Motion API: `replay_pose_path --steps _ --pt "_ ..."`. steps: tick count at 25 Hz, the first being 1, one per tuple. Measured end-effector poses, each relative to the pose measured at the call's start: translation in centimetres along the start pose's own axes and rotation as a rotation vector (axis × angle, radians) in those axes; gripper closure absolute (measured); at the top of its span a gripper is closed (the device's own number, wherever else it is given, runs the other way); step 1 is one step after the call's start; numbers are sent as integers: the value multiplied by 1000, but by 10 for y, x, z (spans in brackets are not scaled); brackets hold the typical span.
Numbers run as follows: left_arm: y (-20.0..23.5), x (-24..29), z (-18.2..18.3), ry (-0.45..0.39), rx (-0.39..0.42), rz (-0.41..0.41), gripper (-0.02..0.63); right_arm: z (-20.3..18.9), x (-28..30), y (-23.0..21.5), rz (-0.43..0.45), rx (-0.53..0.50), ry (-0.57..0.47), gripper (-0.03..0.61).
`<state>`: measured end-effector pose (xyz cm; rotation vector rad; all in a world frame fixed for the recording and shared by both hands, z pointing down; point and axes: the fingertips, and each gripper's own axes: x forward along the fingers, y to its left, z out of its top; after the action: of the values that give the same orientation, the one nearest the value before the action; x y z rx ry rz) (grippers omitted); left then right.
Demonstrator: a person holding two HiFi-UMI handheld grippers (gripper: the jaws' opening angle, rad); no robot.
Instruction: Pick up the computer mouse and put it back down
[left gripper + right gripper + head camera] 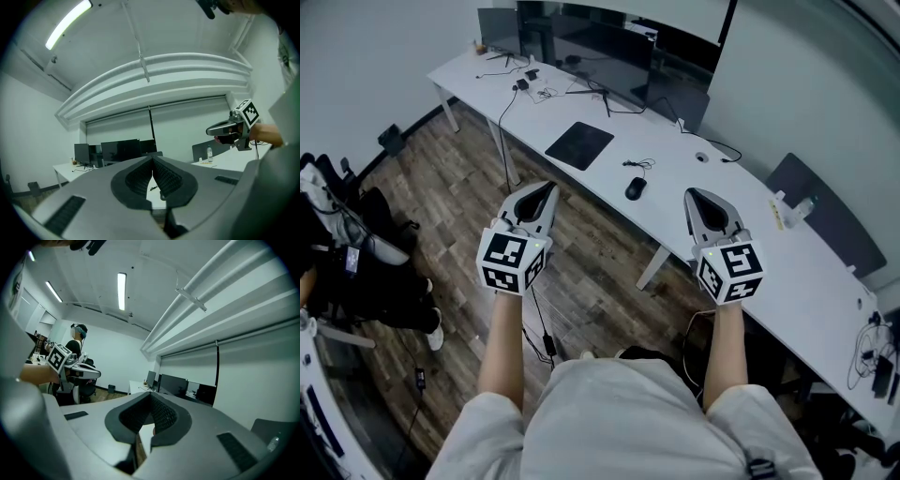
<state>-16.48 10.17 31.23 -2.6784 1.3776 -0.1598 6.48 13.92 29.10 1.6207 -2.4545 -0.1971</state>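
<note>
L gripper (546, 187) is being held level over the wood floor (441, 187), just short of the long white surface (670, 178) and not touching it. Its fingers (138, 177) are being pressed together, clenched tip to tip, w/ nothing between them. In the left gripper view the ridged pads are being shown meeting at the tips, w/ the surface and dark monitors (581, 42) beyond.

A black mat (578, 145) is being seen lying flat on the surface, ahead of L gripper and a bit to its right. The monitors are being seen standing along the back edge behind the mat, w/ loose cables near them.

The mouse (635, 187) is lying on the surface right of the mat, near the front edge. In the head view it is being seen between the 2 grippers, apart from both and gripped by neither. Its thin cable is curling just behind it.

R gripper (694, 194) is being held level too, above the front part of the surface and right of the mouse. Its fingers (161, 416) are likewise being pressed together, clenched tip to tip and empty, as the right gripper view is showing.

Further right, a small bottle (807, 204) is standing upright on the surface.
</note>
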Motion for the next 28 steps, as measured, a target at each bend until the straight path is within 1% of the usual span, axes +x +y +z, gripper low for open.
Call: replay_pose_path --steps 3,5,8,15,20,24,28 --pt "5 5 -7 5 -9 -17 596 -2 3 1 -21 10 -2 563" --pt "9 11 -9 8 -14 -25 596 -2 7 -2 -31 40 -15 563" --pt "15 24 -12 13 -16 -37 595 -2 17 -6 -19 86 -32 563" --pt "27 82 -19 23 -8 -57 597 -15 59 -38 -2 69 -32 563" --pt "39 144 -17 31 -4 -54 597 -21 106 -82 54 92 -50 563" --pt "42 201 -7 26 -31 -64 597 -22 149 -128 67 70 -45 563" --pt "42 261 3 24 -30 -55 597 -28 188 -178 88 59 -29 565"
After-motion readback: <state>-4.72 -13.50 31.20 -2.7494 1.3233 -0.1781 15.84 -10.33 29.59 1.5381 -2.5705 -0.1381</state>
